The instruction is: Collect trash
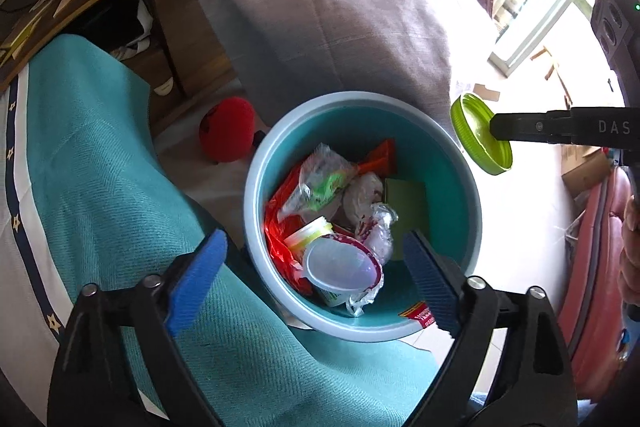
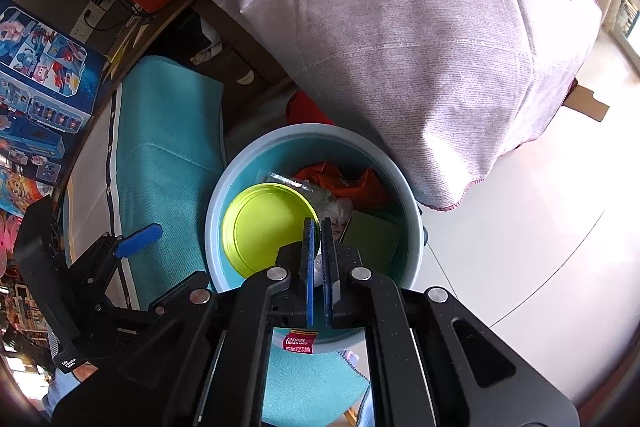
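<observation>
On my left I see a teal blanket [image 1: 92, 163] with a white, star-marked border, draped next to the bin. A red plush toy [image 1: 227, 131] lies on the floor between the blanket and a large grey-purple pillow [image 1: 332, 15].

My left claw [image 1: 316, 279] points steeply down over the near rim of the teal trash bin [image 1: 448, 163]. Its blue pads [image 1: 198, 279] stand wide apart, and nothing is between them. Directly below, inside the bin, lies a clear-lidded plastic cup [image 1: 340, 267] on top of red wrapping [image 1: 280, 227], crumpled clear plastic [image 1: 320, 179] and a green card [image 1: 408, 203]. A red label [image 1: 418, 315] is fixed to the near rim of the bin.

To the right, my right claw [image 2: 319, 227] is closed on the rim of a lime-green lid [image 2: 260, 231]; its two blue pads [image 2: 308, 267] are nearly together with the lid edge pinched between them. In the right wrist view the lid hangs over the bin opening. In the left wrist view it appears at the bin's far right rim, tilted, clear of the trash below.
</observation>
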Demonstrator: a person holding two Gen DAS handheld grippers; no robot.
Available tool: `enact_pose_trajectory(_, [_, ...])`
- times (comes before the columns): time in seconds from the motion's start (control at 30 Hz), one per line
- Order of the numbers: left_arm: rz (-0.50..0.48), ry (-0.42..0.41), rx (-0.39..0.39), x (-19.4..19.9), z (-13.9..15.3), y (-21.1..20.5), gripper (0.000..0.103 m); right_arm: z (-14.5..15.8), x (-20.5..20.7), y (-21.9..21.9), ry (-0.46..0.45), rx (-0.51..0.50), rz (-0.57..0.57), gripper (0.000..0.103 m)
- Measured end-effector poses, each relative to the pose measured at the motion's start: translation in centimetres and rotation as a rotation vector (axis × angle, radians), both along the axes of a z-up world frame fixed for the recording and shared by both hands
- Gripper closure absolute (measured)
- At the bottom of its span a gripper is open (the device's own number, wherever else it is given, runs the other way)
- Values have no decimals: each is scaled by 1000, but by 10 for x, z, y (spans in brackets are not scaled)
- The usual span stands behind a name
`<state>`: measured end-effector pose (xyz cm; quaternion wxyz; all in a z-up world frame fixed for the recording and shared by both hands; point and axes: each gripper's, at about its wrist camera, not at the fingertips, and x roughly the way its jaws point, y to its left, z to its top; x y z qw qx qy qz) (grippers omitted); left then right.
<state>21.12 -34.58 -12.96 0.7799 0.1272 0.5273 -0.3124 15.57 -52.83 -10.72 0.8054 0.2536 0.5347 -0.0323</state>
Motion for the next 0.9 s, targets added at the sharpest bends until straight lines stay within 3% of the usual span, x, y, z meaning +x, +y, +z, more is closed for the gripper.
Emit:
enact_pose_trajectory(0.57, [84,-15,-41,-13,28,34,5,9,6,25,-3,-23,59,94])
enact_pose_trajectory(0.63, [90,-19,-44,-15,31,37,4,11,5,27,-6,-19,62,78])
enact_pose_trajectory(0.67, [92,-22,-44,-17,33,38,4,13,4,28,-8,-23,61,58])
enact_pose_trajectory(0.7, [92,-25,-42,-18,34,39,4,15,2,29,-14,-32,60,52])
enact_pose_trajectory(0.83, [89,-39,-40,-24,40,43,4,21,-3,34,-23,-34,69,49])
enact_pose_trajectory(0.9, [91,-47,-39,-28,43,45,4,24,-6,36,-28,-42,68,38])
